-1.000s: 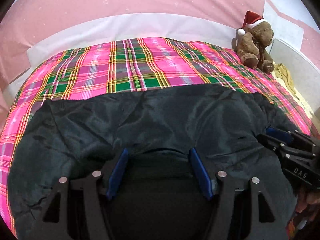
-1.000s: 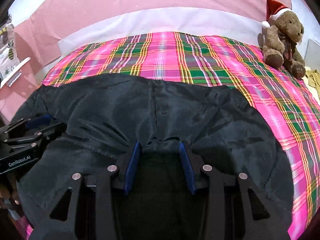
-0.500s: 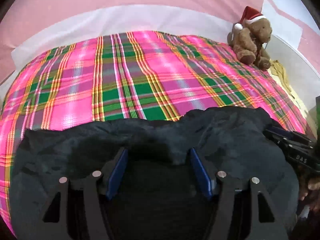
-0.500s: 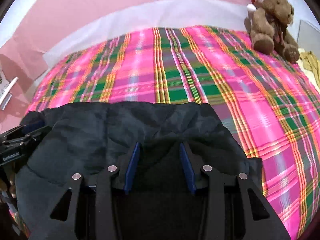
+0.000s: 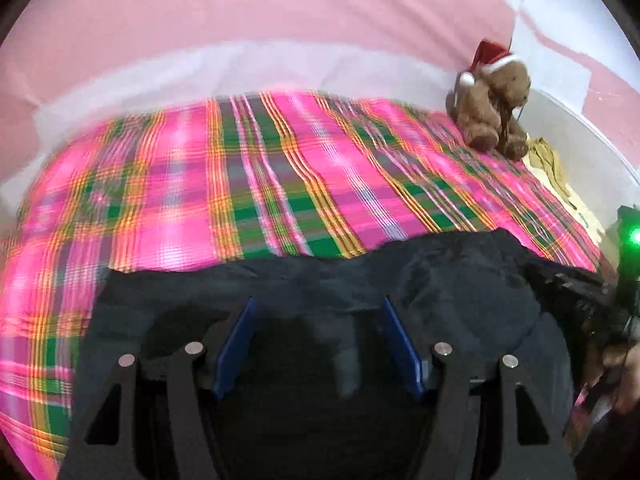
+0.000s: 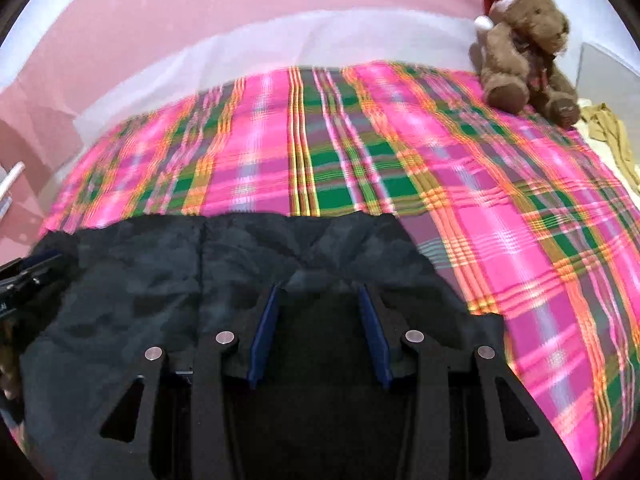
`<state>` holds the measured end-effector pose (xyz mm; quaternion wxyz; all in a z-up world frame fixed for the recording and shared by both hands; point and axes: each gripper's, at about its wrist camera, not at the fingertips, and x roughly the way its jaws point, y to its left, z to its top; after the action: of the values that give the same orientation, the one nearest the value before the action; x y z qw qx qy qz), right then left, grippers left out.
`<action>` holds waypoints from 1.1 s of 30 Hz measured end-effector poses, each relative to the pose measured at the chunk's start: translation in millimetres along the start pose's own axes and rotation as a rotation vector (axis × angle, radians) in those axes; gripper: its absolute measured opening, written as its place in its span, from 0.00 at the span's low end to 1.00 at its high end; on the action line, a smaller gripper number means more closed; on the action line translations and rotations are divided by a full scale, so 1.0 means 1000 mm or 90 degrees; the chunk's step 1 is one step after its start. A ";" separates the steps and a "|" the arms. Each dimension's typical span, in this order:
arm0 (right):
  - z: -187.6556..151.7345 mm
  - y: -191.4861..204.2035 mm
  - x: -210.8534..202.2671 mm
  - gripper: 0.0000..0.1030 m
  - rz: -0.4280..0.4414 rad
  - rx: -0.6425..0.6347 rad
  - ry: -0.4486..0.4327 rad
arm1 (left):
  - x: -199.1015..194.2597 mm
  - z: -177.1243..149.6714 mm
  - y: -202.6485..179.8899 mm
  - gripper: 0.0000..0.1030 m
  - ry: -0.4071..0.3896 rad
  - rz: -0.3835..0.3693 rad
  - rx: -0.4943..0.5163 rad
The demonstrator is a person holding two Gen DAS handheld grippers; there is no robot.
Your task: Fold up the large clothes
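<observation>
Thing: a big dark jacket (image 5: 460,292), also seen from the other side (image 6: 140,280).
Color: very dark, almost black, a bit shiny.
Looks: soft and crinkly, with lots of little wrinkles. A seam runs down it in the right wrist view.
Shape now: bunched up, with a wavy far edge.
Where: at the near end of the pink and green checked blanket (image 5: 280,184), lying over it.
Sharpness: a little blurry, so small parts are hard to tell.

- No lettering can be read in either view.
- The left tongs (image 6: 28,276), at the left edge of the right wrist view, carry a white mark (cut off by the frame, too little to make out).
</observation>
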<state>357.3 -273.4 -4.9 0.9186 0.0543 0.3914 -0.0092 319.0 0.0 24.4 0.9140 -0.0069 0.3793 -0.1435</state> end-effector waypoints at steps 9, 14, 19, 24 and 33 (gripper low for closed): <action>-0.031 -0.020 -0.009 0.41 -0.003 0.015 -0.014 | -0.009 -0.046 0.102 0.64 0.003 0.047 -0.110; -0.037 -0.025 0.005 0.40 -0.029 0.006 -0.015 | 0.012 -0.051 0.087 0.64 -0.004 0.045 -0.097; -0.047 -0.025 0.012 0.40 -0.044 -0.004 -0.031 | 0.020 -0.053 0.087 0.65 -0.006 0.041 -0.103; -0.042 -0.024 -0.001 0.40 -0.048 -0.001 -0.029 | -0.003 -0.045 0.085 0.65 -0.009 0.053 -0.101; -0.052 -0.020 -0.056 0.40 -0.010 -0.016 -0.051 | -0.046 -0.061 0.076 0.64 -0.054 0.039 -0.073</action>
<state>279.6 -288.9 -1.8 0.9341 0.0391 0.3545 -0.0134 265.9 91.2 3.6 0.9312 -0.0538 0.3482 -0.0933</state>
